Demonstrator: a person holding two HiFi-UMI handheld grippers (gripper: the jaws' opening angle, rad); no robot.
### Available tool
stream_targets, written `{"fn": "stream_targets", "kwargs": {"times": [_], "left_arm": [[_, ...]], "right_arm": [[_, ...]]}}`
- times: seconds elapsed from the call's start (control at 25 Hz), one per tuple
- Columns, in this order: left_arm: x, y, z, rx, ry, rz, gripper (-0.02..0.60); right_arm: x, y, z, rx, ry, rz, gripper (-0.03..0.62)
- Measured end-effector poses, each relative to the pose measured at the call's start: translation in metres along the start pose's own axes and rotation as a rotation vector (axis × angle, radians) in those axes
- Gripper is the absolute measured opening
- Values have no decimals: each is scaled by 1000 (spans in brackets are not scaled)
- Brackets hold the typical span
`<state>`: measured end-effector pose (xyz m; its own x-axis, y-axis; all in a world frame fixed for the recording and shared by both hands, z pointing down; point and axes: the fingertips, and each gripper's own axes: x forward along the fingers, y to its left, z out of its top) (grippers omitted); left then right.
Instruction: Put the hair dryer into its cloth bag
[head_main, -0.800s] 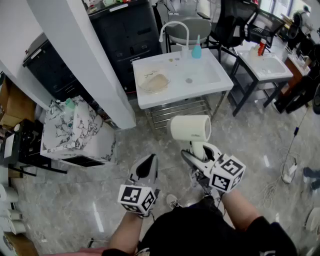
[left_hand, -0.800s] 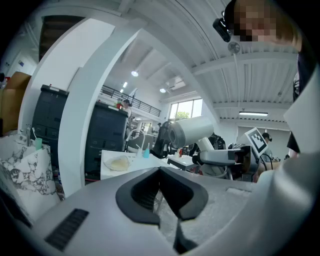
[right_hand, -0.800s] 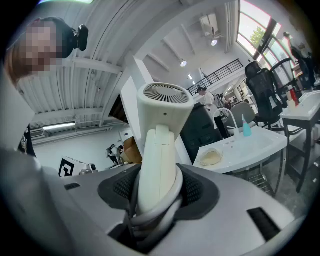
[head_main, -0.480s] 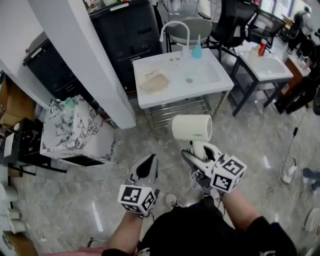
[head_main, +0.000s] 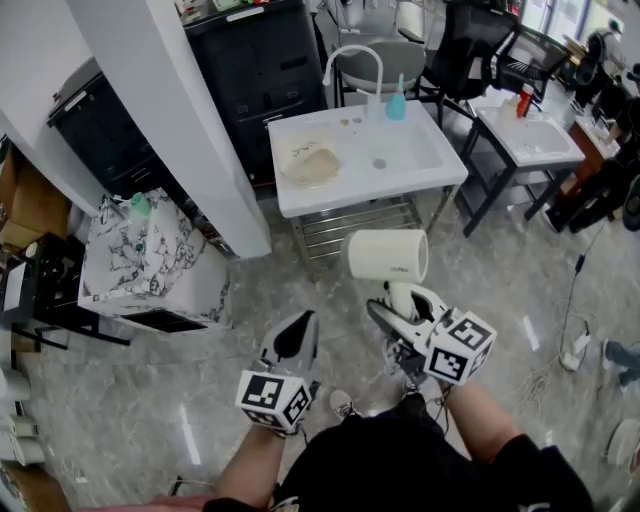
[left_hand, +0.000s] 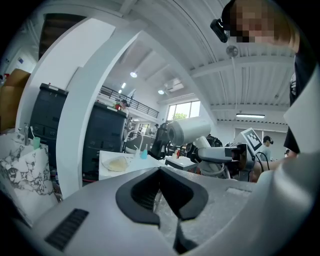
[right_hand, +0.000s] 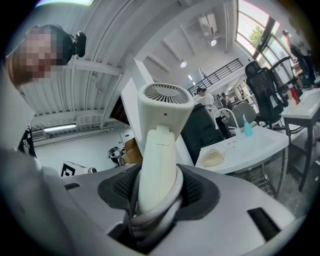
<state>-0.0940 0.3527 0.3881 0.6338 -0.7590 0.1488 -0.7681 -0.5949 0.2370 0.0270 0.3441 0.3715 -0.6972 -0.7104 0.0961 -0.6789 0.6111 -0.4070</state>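
R gripper (head_main: 405, 312) had the hair dryer (head_main: 388, 257) by its handle. Jaws were roughly half open, clamped on the handle plus a few loops of cord (right_hand: 150, 220) bunched at the base. Barrel was on top, the whole thing in mid-air above the floor, on the near side of the white counter (head_main: 430, 172) and well apart from it. L gripper (head_main: 296, 330) had jaws fully shut w/ nothing in them, just left of the dryer.

Crumpled beige thing on the counter's left part was prob the cloth bag (head_main: 312, 165); couldn't confirm at that range, mouth not visible.

Step as I read it: carry to the bag, nothing bagged yet. To do it well:
- Move steady. Grip was on a round handle over loose cord, so it could slip or twist.
- L needed to open, pinch one edge of the bag mouth and lift it wide.
- Barrel in first, then handle. Watch for cord loops snagging the rim.
- Stay clear of the tap (head_main: 350, 60) and teal bottle (head_main: 397, 103) at the far edge.
- Release only once most of the dryer is inside.
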Motion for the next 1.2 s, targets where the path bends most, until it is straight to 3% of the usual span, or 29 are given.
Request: {"fn": "stream_targets", "kwargs": {"times": [0.68, 1.2], "left_arm": [[-24, 38, 0, -11, 8, 10, 3], [36, 79, 8, -24, 25, 69, 3]], "right_arm": [[24, 8, 3, 23, -20, -42, 207], [75, -56, 32, 27, -19, -3, 206]]}}
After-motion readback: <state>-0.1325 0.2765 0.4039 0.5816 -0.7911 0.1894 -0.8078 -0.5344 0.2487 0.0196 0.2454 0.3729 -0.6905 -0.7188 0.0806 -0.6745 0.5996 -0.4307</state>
